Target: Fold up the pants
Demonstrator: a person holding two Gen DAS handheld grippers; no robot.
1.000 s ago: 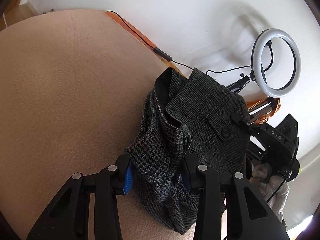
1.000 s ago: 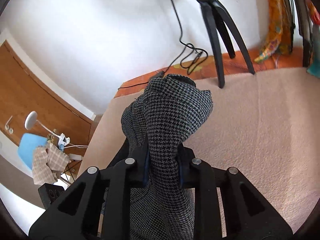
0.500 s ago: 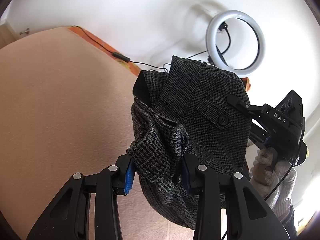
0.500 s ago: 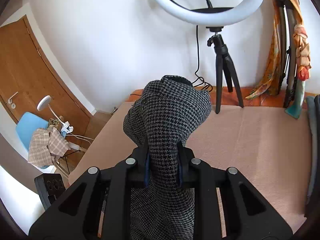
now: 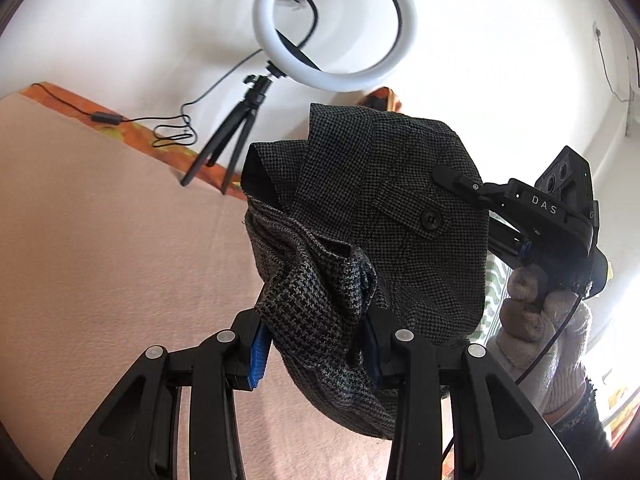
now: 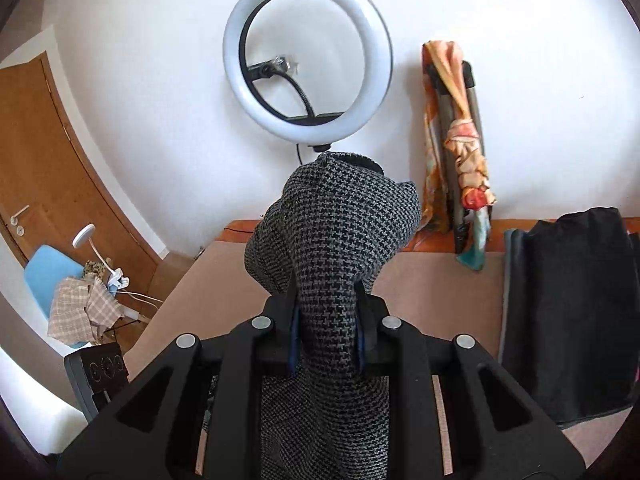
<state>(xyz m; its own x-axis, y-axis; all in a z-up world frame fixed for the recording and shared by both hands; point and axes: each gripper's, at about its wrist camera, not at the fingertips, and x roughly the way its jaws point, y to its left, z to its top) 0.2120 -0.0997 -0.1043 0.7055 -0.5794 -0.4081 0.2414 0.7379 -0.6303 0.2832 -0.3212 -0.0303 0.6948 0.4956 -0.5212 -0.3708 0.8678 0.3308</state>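
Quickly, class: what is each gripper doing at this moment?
Left gripper: shut on the checked pants.
Right gripper: shut on the same pants.

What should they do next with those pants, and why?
Probably spread the two grippers apart. The left gripper and right gripper each pinch a bunched corner of the pants, which hang crumpled above the pink surface; pulling them taut would flatten them for folding.

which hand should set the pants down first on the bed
Likely the left. The left gripper grips the pants above bare bed; a dark folded pile lies just right of the right gripper.
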